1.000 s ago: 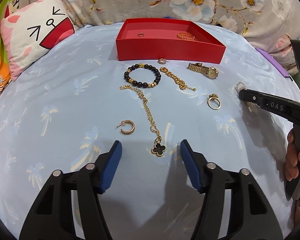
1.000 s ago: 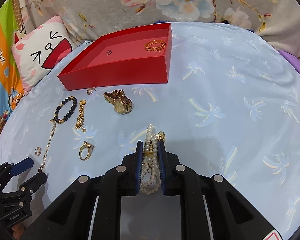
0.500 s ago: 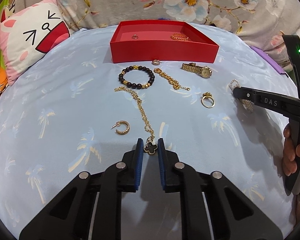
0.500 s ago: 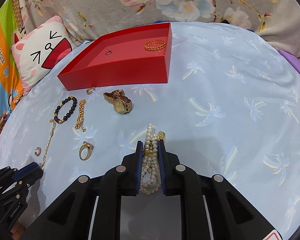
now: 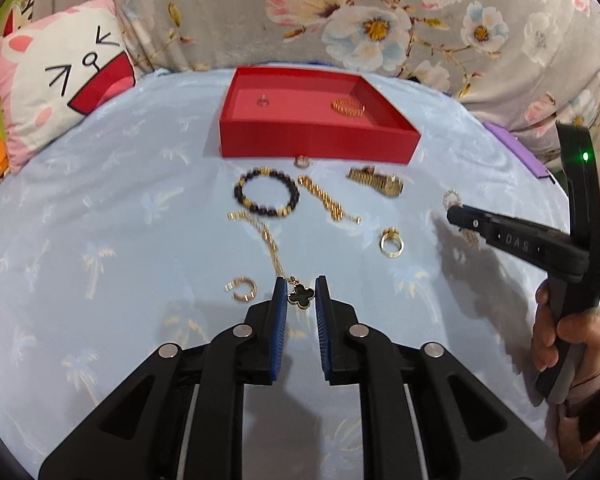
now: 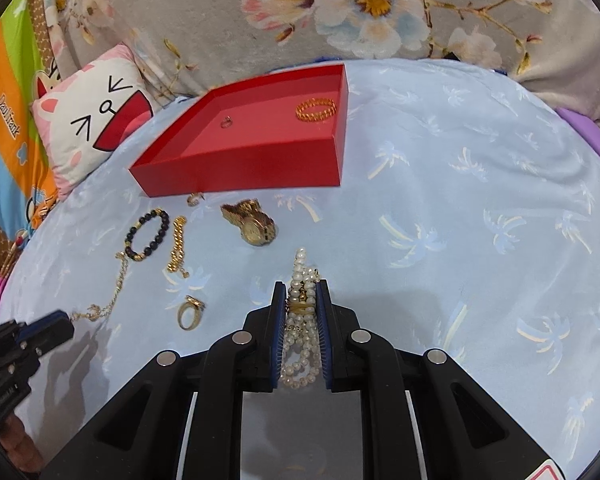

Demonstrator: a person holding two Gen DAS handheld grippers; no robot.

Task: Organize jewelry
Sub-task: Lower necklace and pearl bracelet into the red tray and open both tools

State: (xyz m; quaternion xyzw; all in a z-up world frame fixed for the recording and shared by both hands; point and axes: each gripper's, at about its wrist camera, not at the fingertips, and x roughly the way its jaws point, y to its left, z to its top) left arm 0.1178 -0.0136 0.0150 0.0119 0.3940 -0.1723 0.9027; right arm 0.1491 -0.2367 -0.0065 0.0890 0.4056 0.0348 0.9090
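Observation:
My left gripper [image 5: 301, 294] is shut on the black clover pendant [image 5: 300, 297] of a gold chain necklace [image 5: 265, 236] whose chain trails across the blue cloth. My right gripper [image 6: 301, 300] is shut on a pearl bracelet [image 6: 300, 322] and holds it over the cloth. A red tray [image 5: 316, 144] at the back holds a gold bangle [image 5: 348, 105] and a small ring [image 5: 262, 100]. On the cloth lie a black bead bracelet [image 5: 266, 197], a gold link bracelet [image 5: 326, 200], a gold watch [image 5: 378, 182], a gold ring [image 5: 392, 244] and a hoop earring [image 5: 242, 289].
A small ring [image 5: 302, 161] lies just in front of the tray. A cat-face pillow [image 5: 60, 92] leans at the back left. A flowered curtain [image 5: 380, 20] hangs behind. The right gripper and the hand holding it [image 5: 556, 320] stand at the right in the left wrist view.
My left gripper moved forward and closed on the clover pendant, then lifted it a little; the chain has shifted. My right gripper has kept its hold on the pearl bracelet.

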